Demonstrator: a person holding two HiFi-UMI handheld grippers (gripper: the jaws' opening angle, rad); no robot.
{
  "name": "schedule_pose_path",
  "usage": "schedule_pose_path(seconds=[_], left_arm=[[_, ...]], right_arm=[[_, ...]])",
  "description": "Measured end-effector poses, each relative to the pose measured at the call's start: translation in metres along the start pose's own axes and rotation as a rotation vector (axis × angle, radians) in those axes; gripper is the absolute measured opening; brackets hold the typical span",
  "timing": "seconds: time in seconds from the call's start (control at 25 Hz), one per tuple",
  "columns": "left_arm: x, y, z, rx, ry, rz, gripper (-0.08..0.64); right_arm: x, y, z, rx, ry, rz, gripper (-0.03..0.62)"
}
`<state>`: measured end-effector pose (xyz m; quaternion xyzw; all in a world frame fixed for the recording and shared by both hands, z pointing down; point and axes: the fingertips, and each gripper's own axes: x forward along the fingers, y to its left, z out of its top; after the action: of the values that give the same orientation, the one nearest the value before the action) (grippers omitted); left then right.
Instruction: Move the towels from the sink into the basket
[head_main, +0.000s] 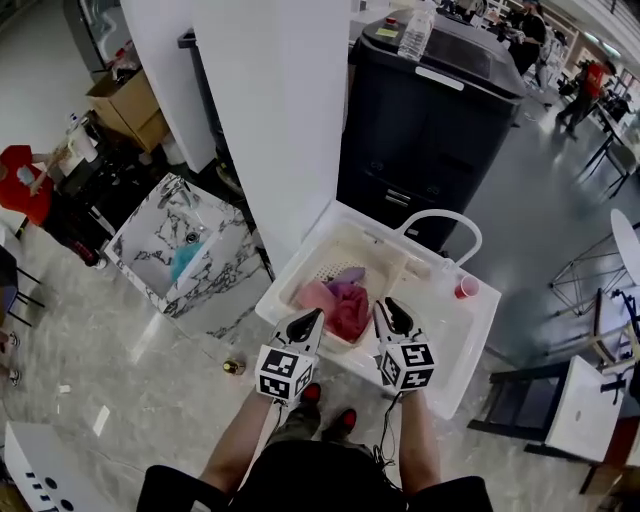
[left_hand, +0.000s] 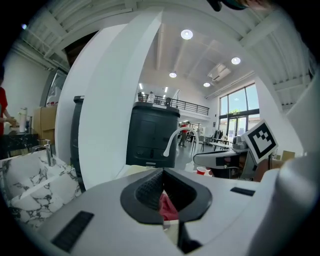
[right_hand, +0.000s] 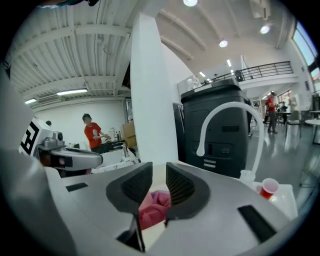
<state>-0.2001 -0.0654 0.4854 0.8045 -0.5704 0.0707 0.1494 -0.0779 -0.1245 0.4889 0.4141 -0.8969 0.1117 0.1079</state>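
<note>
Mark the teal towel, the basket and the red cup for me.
teal towel (head_main: 185, 260), head view, middle of the cloth.
basket (head_main: 335, 262), head view, its perforated far wall.
red cup (head_main: 466, 288), head view, its open top.

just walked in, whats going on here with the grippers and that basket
A person holds a left gripper and a right gripper just above a basket that sits in a white sink unit. Pink and purple towels lie in the basket. Neither gripper holds anything: the left one's jaws are together, the right one's apart. A teal towel lies in the marble sink off to the left.
</note>
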Motion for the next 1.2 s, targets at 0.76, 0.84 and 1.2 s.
schedule_pose_path(seconds=[0.76,0.84,1.2], left_arm=[[0.022,-0.135,0.014,0.101,-0.014,-0.226,0.005],[0.021,-0.147,0.011,0.108,-0.013,-0.244,0.005],[0.016,-0.185,-0.004,0.14,-0.001,-0.268,0.005]], right_arm=[[-0.173,-0.074,0.003,0.0,-0.16,-0.292,0.04],[-0.185,-0.076,-0.005,-0.003,-0.158,-0.303,0.04],[-0.229,-0.086,-0.03,0.01,-0.157,-0.33,0.04]])
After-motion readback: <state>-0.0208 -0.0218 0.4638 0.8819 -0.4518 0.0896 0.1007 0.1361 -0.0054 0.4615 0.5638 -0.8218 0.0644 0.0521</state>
